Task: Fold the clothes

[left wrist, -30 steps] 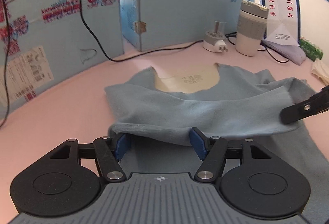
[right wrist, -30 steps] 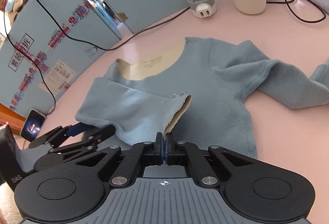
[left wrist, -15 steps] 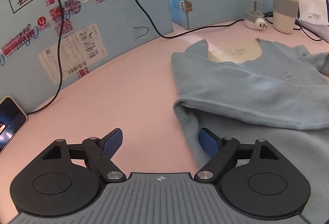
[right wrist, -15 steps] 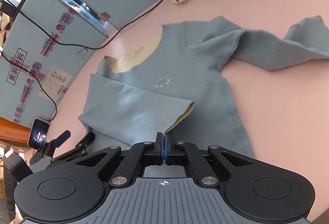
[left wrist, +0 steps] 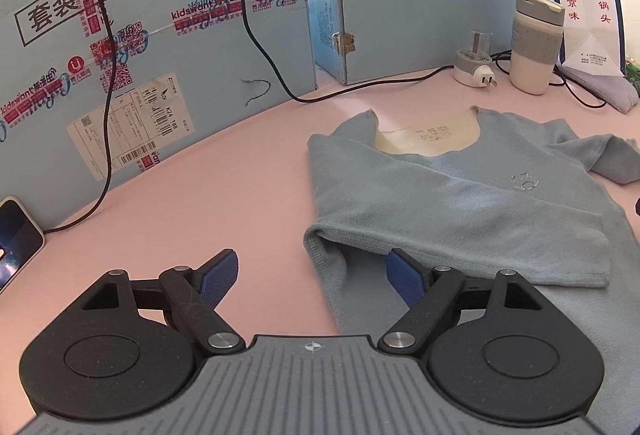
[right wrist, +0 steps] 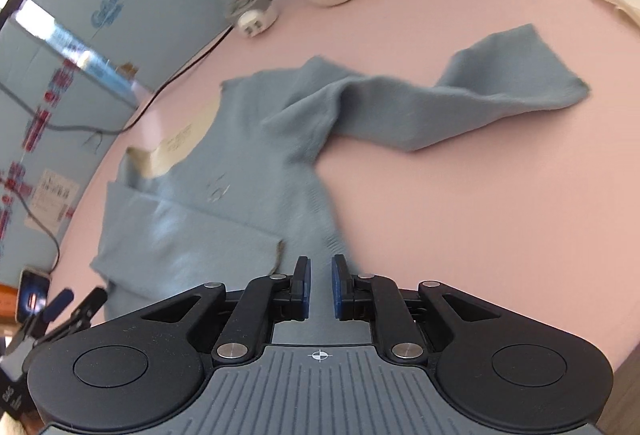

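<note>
One sleeve motion-blurred

Open pink table is left clear between the shirt and the cardboard wall. The far edge is crowded by a cup, a plug and cables; a phone is set at the left.

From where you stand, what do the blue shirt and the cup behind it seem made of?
Blue shirt: soft, matte knit, probably fleecy cotton; it drapes limply and shows a cream lining at the neck. Cup: smooth cream body, likely plastic or ceramic, with a ribbed grey sleeve, maybe silicone.
</note>
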The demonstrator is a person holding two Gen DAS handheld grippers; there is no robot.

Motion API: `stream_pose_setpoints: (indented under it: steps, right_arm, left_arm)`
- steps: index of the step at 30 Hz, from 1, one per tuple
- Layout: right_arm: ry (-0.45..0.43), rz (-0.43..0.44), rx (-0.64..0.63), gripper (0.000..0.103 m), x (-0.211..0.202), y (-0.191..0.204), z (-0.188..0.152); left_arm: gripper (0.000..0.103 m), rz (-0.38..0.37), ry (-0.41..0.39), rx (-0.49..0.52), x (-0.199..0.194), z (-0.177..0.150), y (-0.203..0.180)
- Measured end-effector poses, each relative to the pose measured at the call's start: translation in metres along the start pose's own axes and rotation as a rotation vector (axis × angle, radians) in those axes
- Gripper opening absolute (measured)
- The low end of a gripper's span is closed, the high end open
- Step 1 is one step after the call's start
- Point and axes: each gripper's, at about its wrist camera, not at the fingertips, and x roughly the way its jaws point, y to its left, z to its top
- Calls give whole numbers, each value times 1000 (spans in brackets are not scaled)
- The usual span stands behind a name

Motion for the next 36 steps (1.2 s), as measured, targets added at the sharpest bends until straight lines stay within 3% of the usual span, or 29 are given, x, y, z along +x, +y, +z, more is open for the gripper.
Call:
stream_pose_setpoints:
  steps: [4,8,15,18,26,36]
  right_arm:
    - [-145,-50,85,14,-29,-39,24]
    - [-224,-138,4,15,-48,-57,47]
    - [-223,-262,-139,17,-38,-78,83]
    - [-215,-254,-174,32,-28,-85,98]
    - [-165,-260,-322,32,6,-80,122]
    - [-136,-256,-358,32,20,-79,127]
  left_arm:
    - [80,-42,0,-14,-3,9,-6]
    - [80,-87,-1,14,-2,16,-22]
    - [81,-169,9,76,-6,23,-52]
    - [81,-198,27,96,-6,27,-63]
    - [83,-196,133,97,3,31,-83]
    - [83,-203,166,108,11,32,-91]
